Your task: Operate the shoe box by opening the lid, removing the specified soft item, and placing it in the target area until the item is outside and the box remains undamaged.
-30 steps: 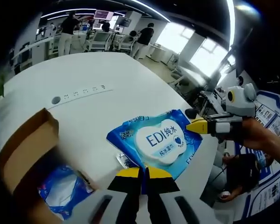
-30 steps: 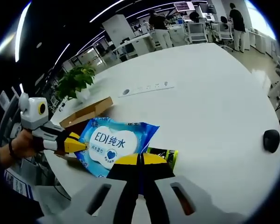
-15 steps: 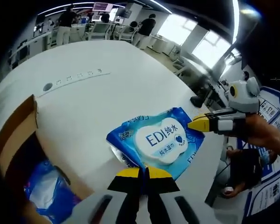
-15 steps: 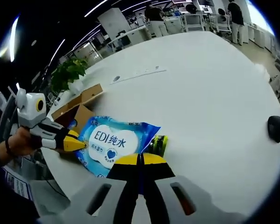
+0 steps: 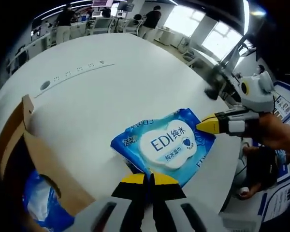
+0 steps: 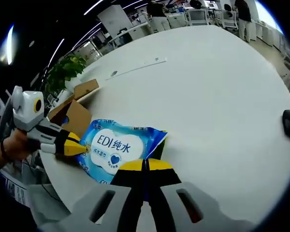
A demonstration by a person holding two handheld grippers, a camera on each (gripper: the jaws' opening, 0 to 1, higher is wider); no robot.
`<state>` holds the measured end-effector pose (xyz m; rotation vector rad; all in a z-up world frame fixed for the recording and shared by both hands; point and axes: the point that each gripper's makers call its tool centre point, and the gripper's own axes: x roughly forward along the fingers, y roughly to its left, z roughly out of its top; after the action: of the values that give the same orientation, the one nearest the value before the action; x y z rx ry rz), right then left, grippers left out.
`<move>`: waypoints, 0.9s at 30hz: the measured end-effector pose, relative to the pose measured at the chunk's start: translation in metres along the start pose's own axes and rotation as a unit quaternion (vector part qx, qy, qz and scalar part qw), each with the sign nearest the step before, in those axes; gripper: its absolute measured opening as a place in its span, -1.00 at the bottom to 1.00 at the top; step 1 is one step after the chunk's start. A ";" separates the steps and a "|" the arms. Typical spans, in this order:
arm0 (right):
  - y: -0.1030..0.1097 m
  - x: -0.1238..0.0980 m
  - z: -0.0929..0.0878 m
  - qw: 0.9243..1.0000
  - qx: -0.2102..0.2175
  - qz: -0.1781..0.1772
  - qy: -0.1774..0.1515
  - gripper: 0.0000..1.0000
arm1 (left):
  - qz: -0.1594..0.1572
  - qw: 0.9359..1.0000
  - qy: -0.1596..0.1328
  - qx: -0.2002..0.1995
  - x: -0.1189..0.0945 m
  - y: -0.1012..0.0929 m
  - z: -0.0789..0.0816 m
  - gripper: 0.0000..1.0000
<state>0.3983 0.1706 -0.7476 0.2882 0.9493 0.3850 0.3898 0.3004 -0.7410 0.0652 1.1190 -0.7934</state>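
Blue wipes pack (image 5: 166,145) with white cloud label, brown cardboard shoe box (image 5: 19,145), yellow-tipped black claws, white table (image 6: 217,96)

At centre frame the blue-and-white soft plastic wipes packet (image 5: 166,145) looked glossy and slightly crinkled. The brown shoe box (image 5: 31,154) at lower left was matt, raw-edged cardboard. The white counter (image 5: 106,101) beneath appeared smooth with a faint sheen.
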 end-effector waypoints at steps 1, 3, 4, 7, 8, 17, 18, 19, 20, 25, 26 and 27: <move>-0.001 0.002 -0.001 1.000 0.002 0.000 0.000 -1.00 | 0.004 1.000 0.002 0.000 0.001 0.001 -0.001 -0.95; -0.001 0.004 -0.003 1.000 0.007 -0.003 0.000 -1.00 | 0.011 1.000 0.005 0.003 0.002 0.002 -0.002 -0.95; -0.001 0.004 -0.002 1.000 0.006 -0.005 -0.001 -1.00 | 0.012 1.000 0.006 0.002 0.002 0.002 -0.002 -0.95; -0.002 0.004 -0.002 1.000 0.004 -0.006 -0.003 -1.00 | 0.015 1.000 0.009 0.002 0.003 0.004 -0.003 -0.95; -0.002 0.004 -0.002 1.000 0.004 -0.007 -0.004 -1.00 | 0.015 1.000 0.009 0.001 0.003 0.004 -0.003 -0.95; -0.005 0.003 -0.003 1.000 -0.003 -0.018 -0.006 -0.99 | 0.015 1.000 -0.002 0.000 -0.005 0.005 -0.005 -0.92; -0.004 0.003 -0.004 1.000 -0.003 -0.019 -0.007 -0.99 | 0.014 1.000 -0.003 0.001 -0.007 0.006 -0.004 -0.92; -0.004 0.003 -0.004 1.000 -0.004 -0.019 -0.007 -0.98 | 0.014 1.000 -0.004 0.001 -0.008 0.006 -0.005 -0.92; -0.005 0.002 -0.004 1.000 -0.007 -0.022 -0.006 -0.98 | 0.016 1.000 -0.004 0.000 -0.011 0.008 -0.005 -0.91; -0.004 -0.002 -0.005 1.000 -0.015 -0.027 0.000 -0.96 | 0.017 1.000 -0.011 -0.003 -0.019 0.009 -0.005 -0.87; -0.004 -0.003 -0.005 0.999 -0.015 -0.028 0.000 -0.96 | 0.013 1.000 -0.011 -0.003 -0.021 0.008 -0.006 -0.81; -0.004 -0.005 -0.006 0.999 -0.017 -0.029 -0.001 -0.96 | 0.014 1.000 -0.011 -0.002 -0.023 0.008 -0.007 -0.78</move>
<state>0.3920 0.1657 -0.7487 0.2301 0.9471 0.3477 0.3843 0.3217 -0.7279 0.0686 1.0956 -0.7659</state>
